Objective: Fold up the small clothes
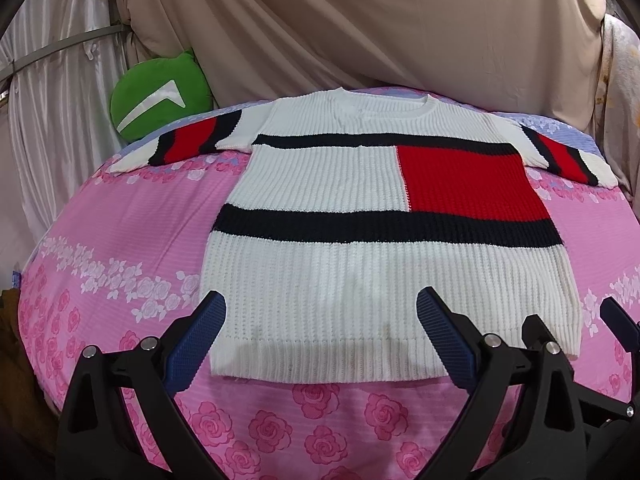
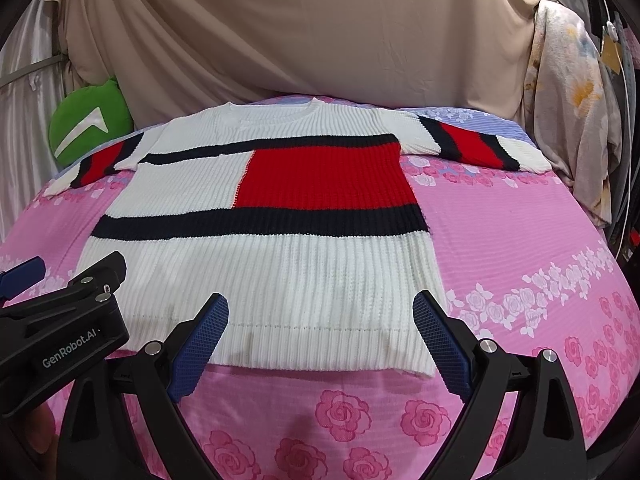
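- Sweater (image 1: 360, 216) lies flat on the pink rose bedsheet (image 1: 120, 240), sleeves out, hem towards us.
- Left gripper (image 1: 320, 300), spread wide and empty, hangs over the hem.
- Right gripper (image 2: 320, 304) is likewise spread.
- Only our right view shows floral fabric (image 2: 568, 112) and cables at the bed's edge.

The knitted sweater (image 1: 320, 280) is showing white ribbing crossed by two navy bands, with a red block (image 1: 468, 184) between them; its sleeves (image 2: 472, 146) are carrying red and navy stripes with white cuffs. The bedsheet (image 2: 520, 240) is showing pink with darker pink roses and bands of white flowers. A green cushion (image 1: 158, 96) is bearing a white mark. The gripper pads (image 1: 196, 344) are showing blue on black frames.
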The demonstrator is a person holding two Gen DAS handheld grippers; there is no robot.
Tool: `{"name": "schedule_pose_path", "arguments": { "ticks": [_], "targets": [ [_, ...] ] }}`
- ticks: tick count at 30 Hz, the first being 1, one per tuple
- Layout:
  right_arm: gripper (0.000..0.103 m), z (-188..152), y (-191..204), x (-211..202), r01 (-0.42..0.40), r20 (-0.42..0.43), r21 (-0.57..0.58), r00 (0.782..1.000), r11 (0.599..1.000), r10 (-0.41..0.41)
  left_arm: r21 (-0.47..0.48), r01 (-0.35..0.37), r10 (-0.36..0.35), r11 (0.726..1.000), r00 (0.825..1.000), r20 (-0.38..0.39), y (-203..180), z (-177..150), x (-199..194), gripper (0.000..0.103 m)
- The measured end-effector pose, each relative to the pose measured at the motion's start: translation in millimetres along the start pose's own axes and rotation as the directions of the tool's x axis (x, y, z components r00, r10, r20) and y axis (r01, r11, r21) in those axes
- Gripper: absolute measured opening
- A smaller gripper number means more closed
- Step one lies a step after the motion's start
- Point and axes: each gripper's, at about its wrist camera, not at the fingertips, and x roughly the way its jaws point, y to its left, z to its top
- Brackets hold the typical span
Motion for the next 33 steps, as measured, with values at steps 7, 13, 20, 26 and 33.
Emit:
{"name": "schedule_pose_path", "arguments": {
  "ticks": [7,13,20,26,33],
  "targets": [
    [0.092,2.3,0.0,2.4,-0.003,-0.003,0.002,1.000,1.000,0.003,0.002,0.000,0.000,1.000,1.000,-0.006,-2.7,2.7,1.7,0.094],
    [0.092,2.3,-0.2,4.0,-0.005,-0.005,0.004,1.000,1.000,0.005,0.002,-0.001,0.001,1.000,1.000,-0.008,-3.5,3.3,2.8,0.094],
    [0.092,1.1,-1.1,6.3,-0.009,-0.008,0.007,1.000,1.000,0.009,0.002,-0.002,0.002,1.000,1.000,-0.011,-5.6,5.1,5.6,0.094],
    [0.092,5.8,-17.1,8.6,-0.044,0.002,0.024,0.999,0.999,0.044,-0.007,0.000,-0.001,1.000,1.000,-0.015,-2.3,10.6,10.8,0.094],
    [0.091,49.1,-145.5,12.4,-0.046,0.084,0.261,0.996,0.964,0.024,-0.122,0.112,-0.107,0.986,0.993,0.051,38.7,52.4,11.8,0.094]
  ]
}}
